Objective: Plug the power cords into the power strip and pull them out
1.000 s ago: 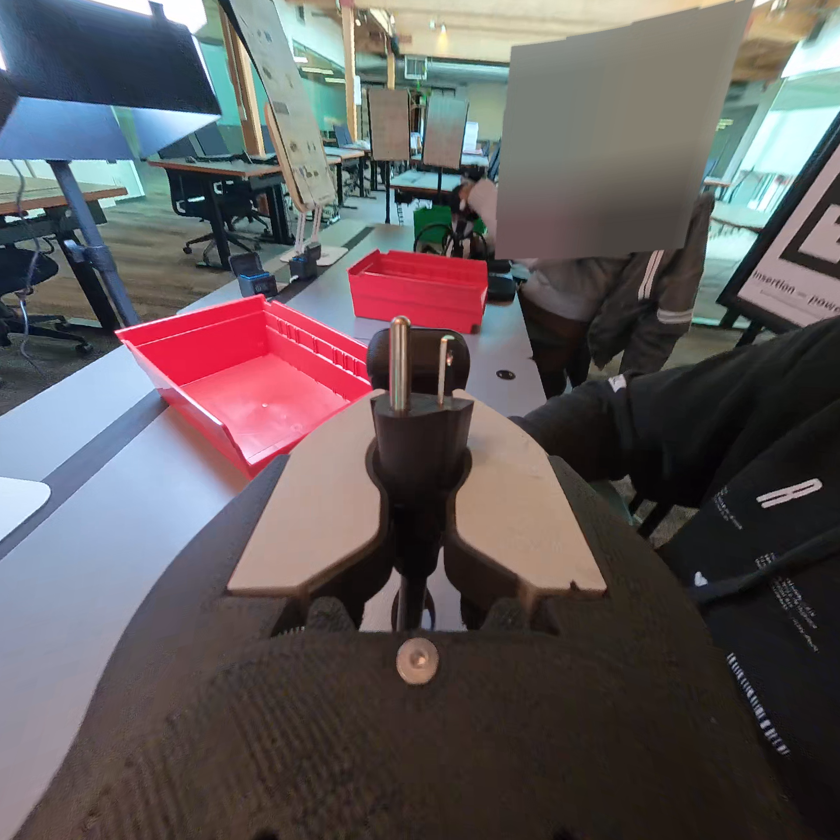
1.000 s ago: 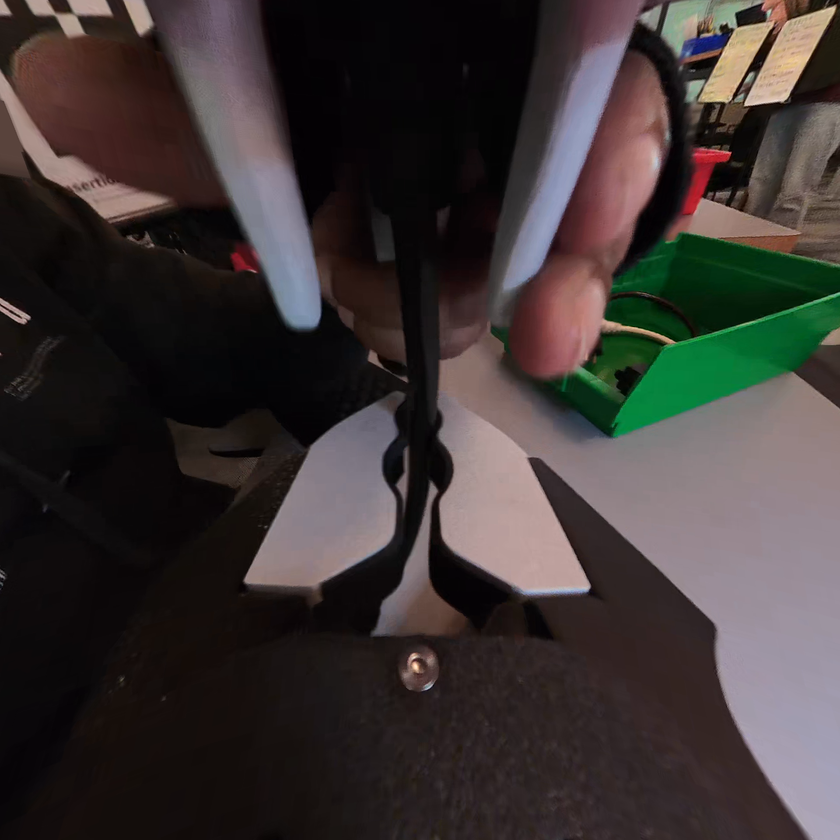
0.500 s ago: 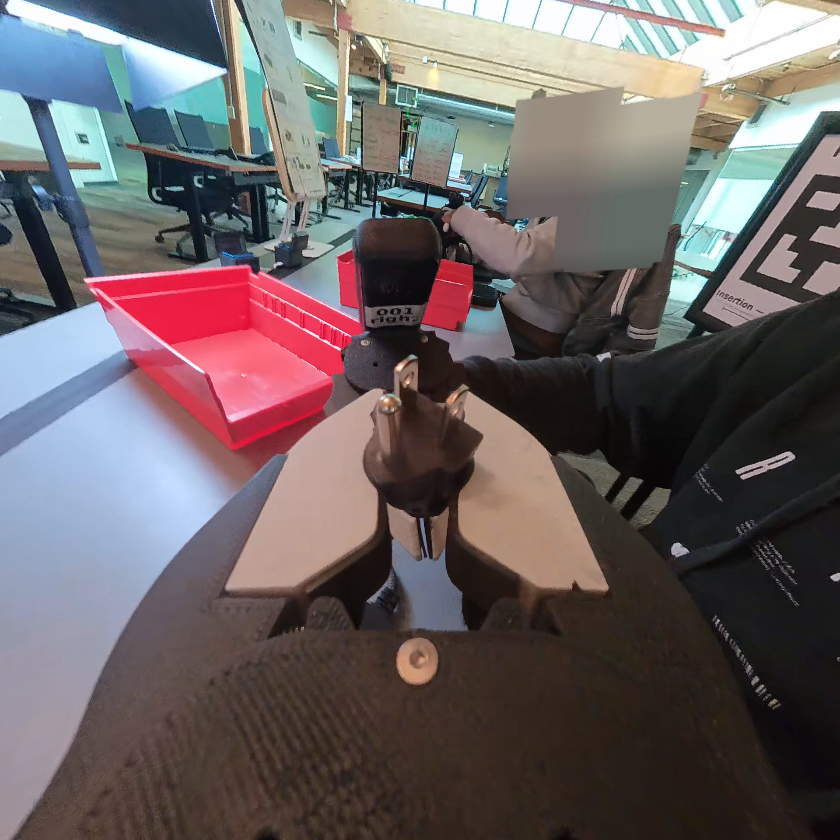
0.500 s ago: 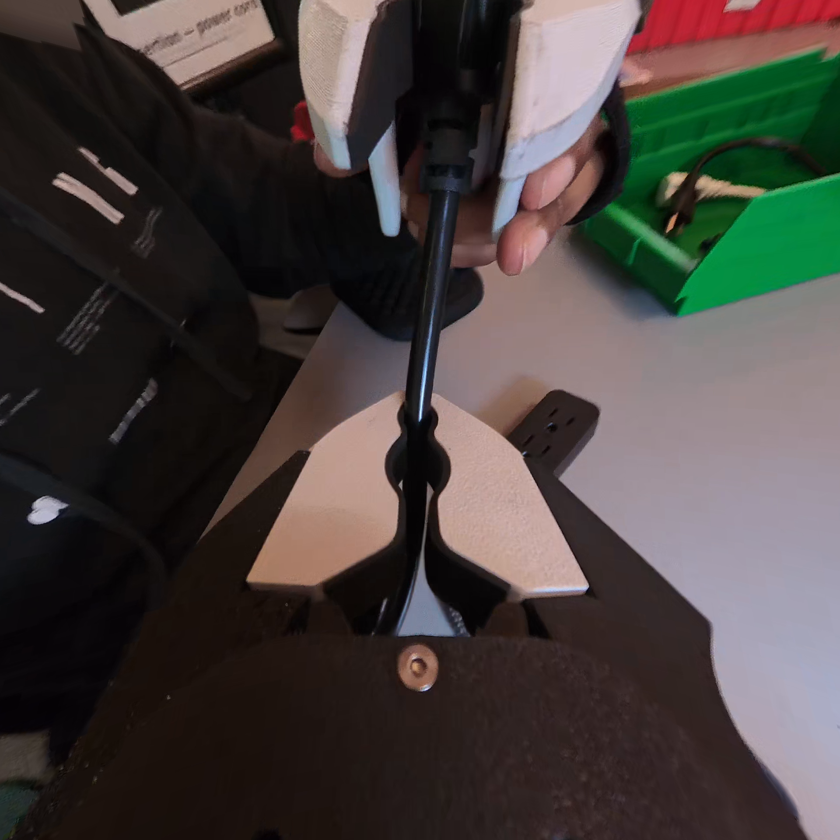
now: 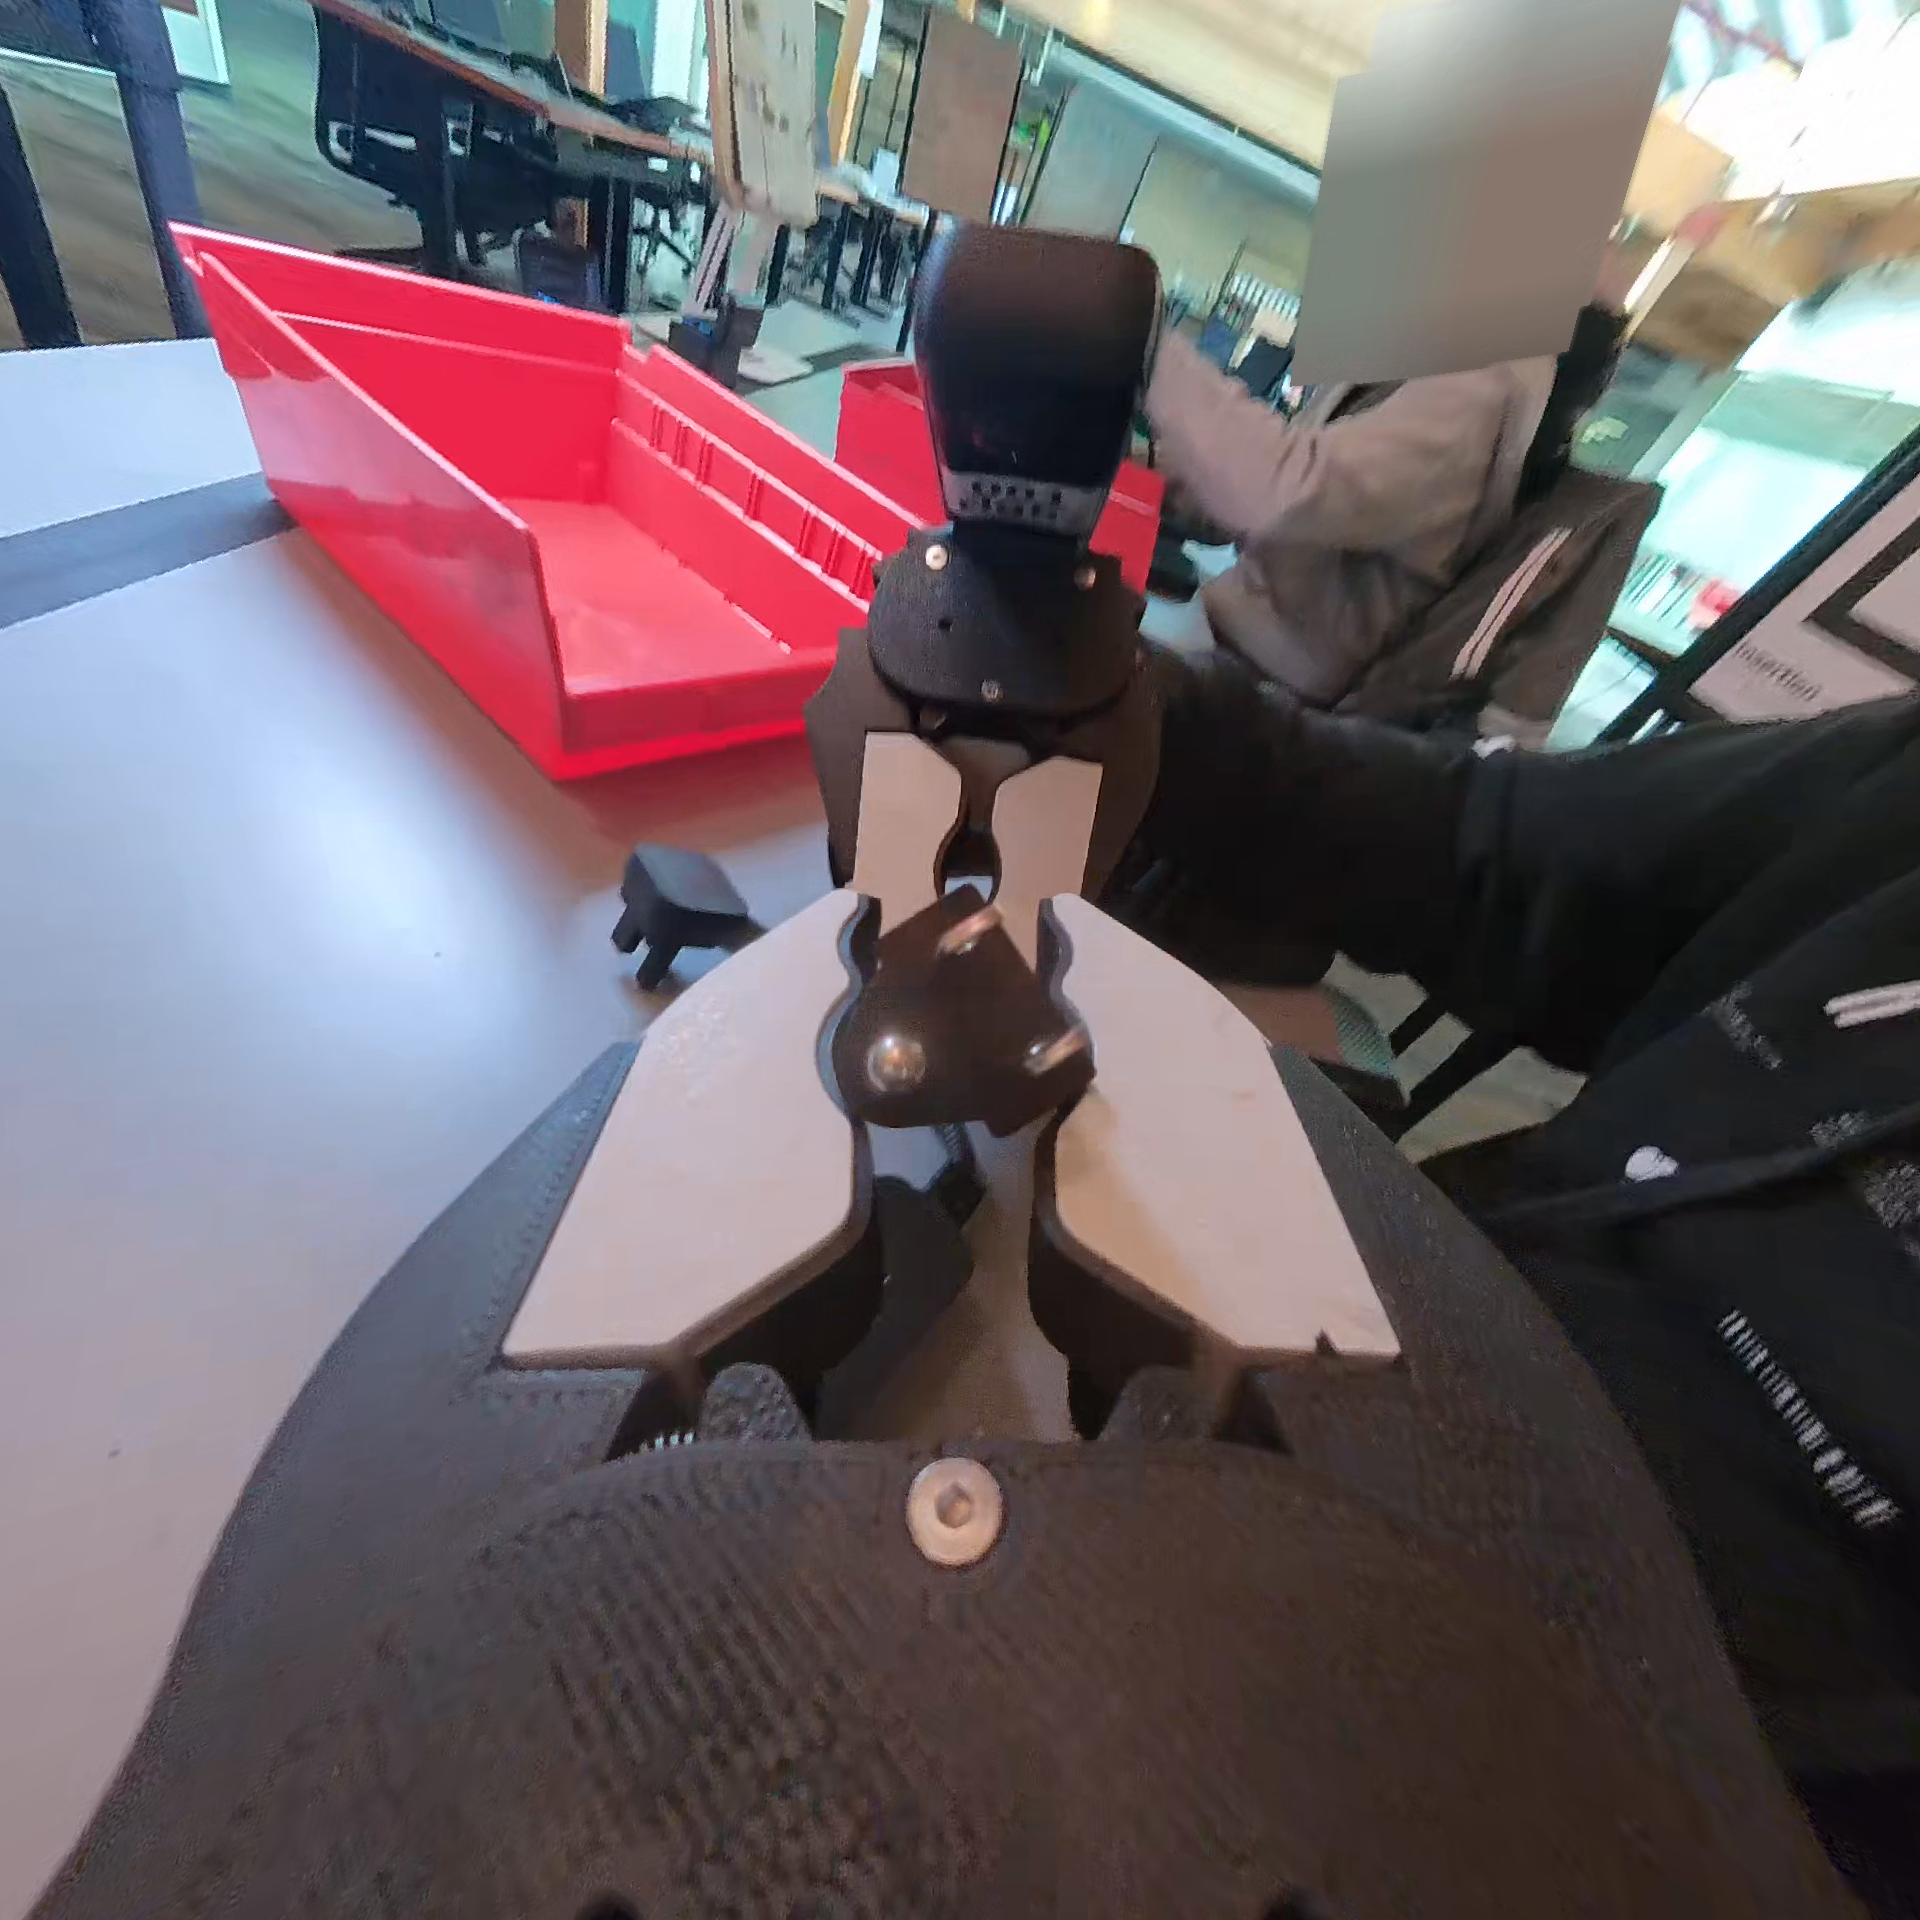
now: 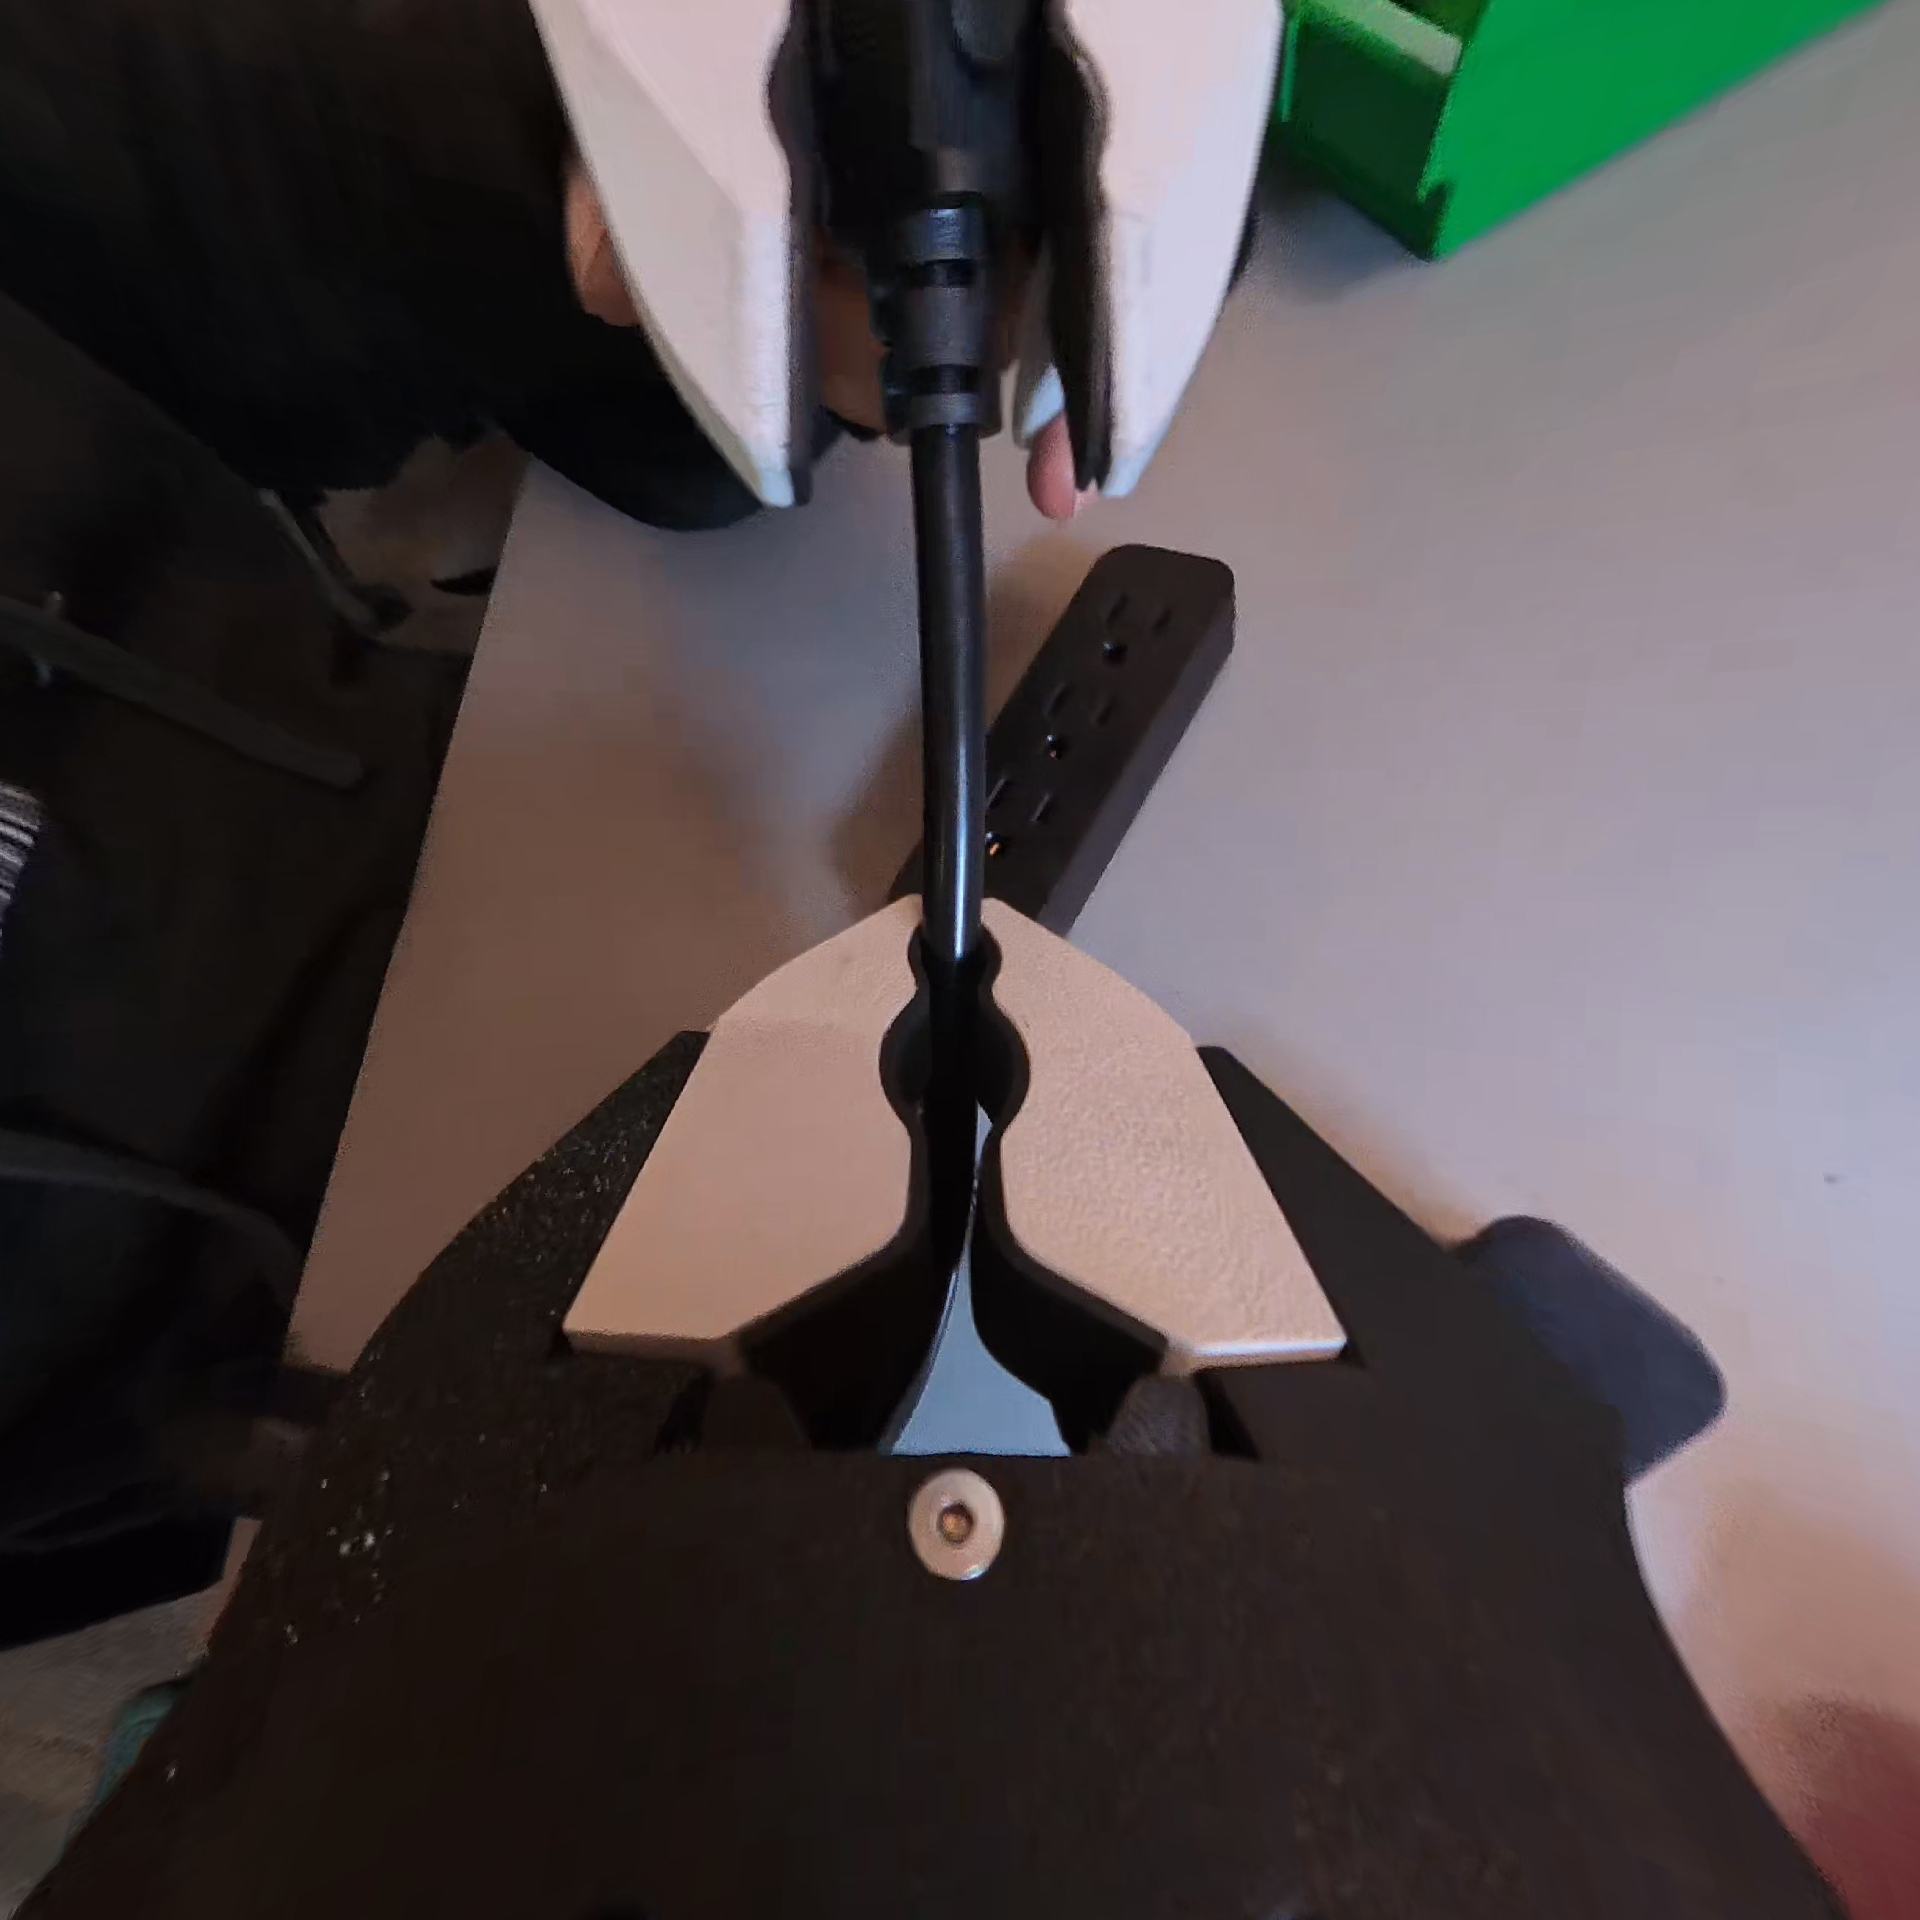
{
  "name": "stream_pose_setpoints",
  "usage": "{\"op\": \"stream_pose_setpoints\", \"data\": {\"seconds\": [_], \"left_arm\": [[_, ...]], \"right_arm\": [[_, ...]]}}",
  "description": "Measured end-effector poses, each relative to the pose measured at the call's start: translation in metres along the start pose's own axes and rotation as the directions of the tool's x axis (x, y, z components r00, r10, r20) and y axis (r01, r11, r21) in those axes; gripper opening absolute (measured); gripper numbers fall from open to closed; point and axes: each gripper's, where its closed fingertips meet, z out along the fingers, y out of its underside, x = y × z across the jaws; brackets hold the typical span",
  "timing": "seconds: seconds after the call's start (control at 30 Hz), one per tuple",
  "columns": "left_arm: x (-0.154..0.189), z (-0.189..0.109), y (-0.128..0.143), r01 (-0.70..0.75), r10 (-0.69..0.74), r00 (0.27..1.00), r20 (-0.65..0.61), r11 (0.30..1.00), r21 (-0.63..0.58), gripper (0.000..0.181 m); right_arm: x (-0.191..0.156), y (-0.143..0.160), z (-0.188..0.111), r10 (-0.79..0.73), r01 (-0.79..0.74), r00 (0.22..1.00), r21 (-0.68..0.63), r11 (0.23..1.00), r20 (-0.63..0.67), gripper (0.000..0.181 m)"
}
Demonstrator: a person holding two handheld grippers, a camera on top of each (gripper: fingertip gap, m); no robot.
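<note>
Clamping the plug [image 5: 951,1039], prongs pointing at the camera, the left gripper [image 5: 956,940] faces the right gripper [image 6: 951,930], closed on the cord [image 6: 956,665]; strip [image 6: 1101,727] near the table edge, partly hidden, perhaps unplugged.

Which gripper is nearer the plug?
Left. The left gripper holds the plug itself; the right gripper grips the cord farther down.

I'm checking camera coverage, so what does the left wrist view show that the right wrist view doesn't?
Only the left wrist view shows the red bin, a loose black plug on the table and the held plug's prongs. Only the right wrist view shows the power strip, green bin and cord. Both show both grippers and the grey table.
</note>
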Motion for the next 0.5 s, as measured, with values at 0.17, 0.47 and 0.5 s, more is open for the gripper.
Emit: {"op": "stream_pose_setpoints", "data": {"seconds": [0.17,0.47,0.5], "left_arm": [[-0.011,-0.023,-0.001,-0.227,0.250,0.957,0.150,0.961,-0.156,0.045],[-0.027,-0.052,0.013,-0.544,0.733,0.642,0.225,0.642,-0.540,0.050],[-0.027,-0.052,0.014,-0.564,0.772,0.601,0.209,0.594,-0.573,0.049]], "right_arm": [[0.006,0.003,0.003,0.056,-0.059,0.997,-0.053,0.997,-0.048,0.002],[0.011,0.012,0.007,0.063,-0.078,0.993,-0.161,0.984,-0.099,0.002],[0.012,0.014,0.008,0.063,-0.082,0.992,-0.176,0.981,-0.107,0.002]]}}
